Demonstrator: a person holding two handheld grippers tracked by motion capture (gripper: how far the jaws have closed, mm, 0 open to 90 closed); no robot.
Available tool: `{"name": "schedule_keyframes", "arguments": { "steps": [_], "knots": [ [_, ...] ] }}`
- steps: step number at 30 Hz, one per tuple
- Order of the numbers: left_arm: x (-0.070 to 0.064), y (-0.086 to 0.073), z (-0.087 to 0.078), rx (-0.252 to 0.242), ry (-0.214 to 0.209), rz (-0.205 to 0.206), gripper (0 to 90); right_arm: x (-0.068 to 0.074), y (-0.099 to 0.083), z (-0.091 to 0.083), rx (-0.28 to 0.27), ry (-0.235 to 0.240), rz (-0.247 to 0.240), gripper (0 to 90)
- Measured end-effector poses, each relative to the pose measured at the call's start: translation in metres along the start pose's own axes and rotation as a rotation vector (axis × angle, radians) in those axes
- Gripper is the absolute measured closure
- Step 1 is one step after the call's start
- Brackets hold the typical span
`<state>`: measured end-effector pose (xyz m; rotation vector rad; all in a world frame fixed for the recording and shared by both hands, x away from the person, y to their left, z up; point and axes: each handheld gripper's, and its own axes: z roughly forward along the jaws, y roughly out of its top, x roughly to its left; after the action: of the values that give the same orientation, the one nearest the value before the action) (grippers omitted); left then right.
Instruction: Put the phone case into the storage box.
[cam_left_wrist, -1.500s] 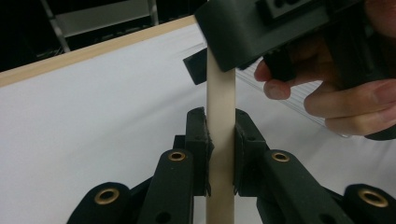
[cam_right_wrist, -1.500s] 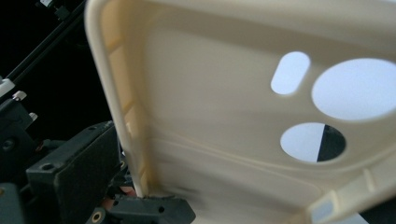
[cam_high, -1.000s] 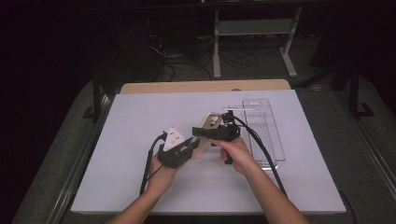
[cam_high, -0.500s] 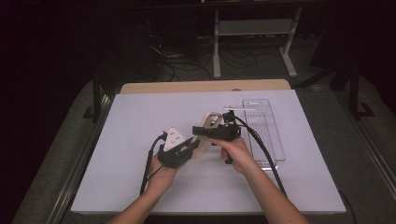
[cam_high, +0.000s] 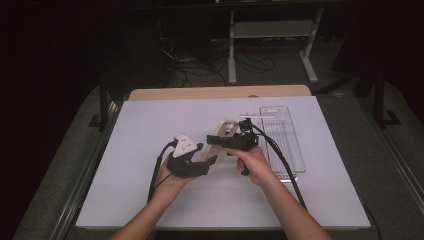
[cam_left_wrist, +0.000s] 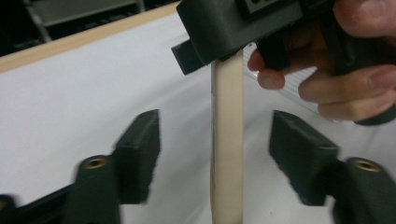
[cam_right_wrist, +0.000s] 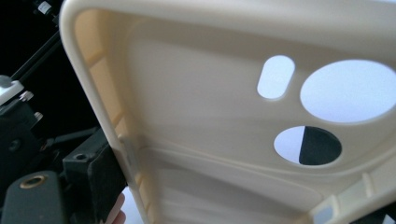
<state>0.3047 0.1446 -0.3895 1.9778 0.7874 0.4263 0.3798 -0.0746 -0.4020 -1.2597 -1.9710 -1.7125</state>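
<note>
A: Left gripper (cam_left_wrist: 215, 158) status?

B: Jaws spread wide, nothing clamped. The cream phone case (cam_left_wrist: 227, 140) stands edge-on in the gap between them, clear of both pads.

A: Who's holding the case, then?

B: Right gripper (cam_high: 220, 140). It's clamped on the case's far end, seen from the left gripper view; the right gripper view looks straight at the case's inner face.

A: Long axis?

B: Runs from the right gripper's jaws toward the left gripper, raised above the white table (cam_high: 150, 125). Clear tray (cam_high: 285, 135) lies just right of the right hand.

A: Nearer arm for a second grip?

B: Left, I'd say: it only needs to close.
</note>
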Motion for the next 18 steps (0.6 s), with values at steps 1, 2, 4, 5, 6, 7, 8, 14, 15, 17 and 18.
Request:
{"name": "schedule_keyframes", "arguments": {
  "steps": [1,2,4,5,6,7,8,14,15,17,18],
  "knots": [
    [0.002,0.0,0.0,0.0,-0.012,-0.002,28.8,0.0,0.0,0.0,-0.001,0.0,-0.001,10.4],
    [0.004,0.001,-0.001,0.007,-0.025,-0.003,26.1,0.0,0.0,0.0,0.0,0.0,0.001,10.4],
    [0.009,0.001,-0.002,0.016,-0.055,-0.02,22.0,-0.001,0.0,0.0,-0.004,-0.002,-0.003,10.4],
    [0.011,0.001,-0.003,0.02,-0.063,-0.017,20.7,-0.001,0.001,0.0,-0.005,-0.002,-0.002,10.4],
    [0.014,0.001,-0.005,0.022,-0.069,-0.005,19.4,-0.001,0.001,0.0,-0.006,0.0,-0.001,10.4],
    [0.015,0.001,-0.006,0.017,-0.077,-0.006,17.9,-0.001,0.001,-0.001,-0.008,-0.002,0.0,10.4],
    [0.017,0.002,-0.008,0.026,-0.082,0.0,17.2,-0.001,0.001,-0.001,-0.007,-0.003,-0.002,10.4],
    [0.027,0.0,-0.015,0.013,-0.127,0.025,13.3,0.001,0.002,-0.003,-0.009,-0.002,-0.004,10.4],
    [0.029,-0.001,-0.016,0.01,-0.131,0.036,12.6,0.0,0.001,-0.002,-0.009,-0.002,-0.005,10.4],
    [0.03,-0.003,-0.017,0.01,-0.139,0.043,10.7,0.001,0.001,-0.002,-0.006,-0.003,-0.005,10.4],
    [0.031,-0.004,-0.019,0.018,-0.145,0.053,9.6,0.001,0.001,-0.002,-0.004,-0.004,-0.006,10.5]
  ]
}}
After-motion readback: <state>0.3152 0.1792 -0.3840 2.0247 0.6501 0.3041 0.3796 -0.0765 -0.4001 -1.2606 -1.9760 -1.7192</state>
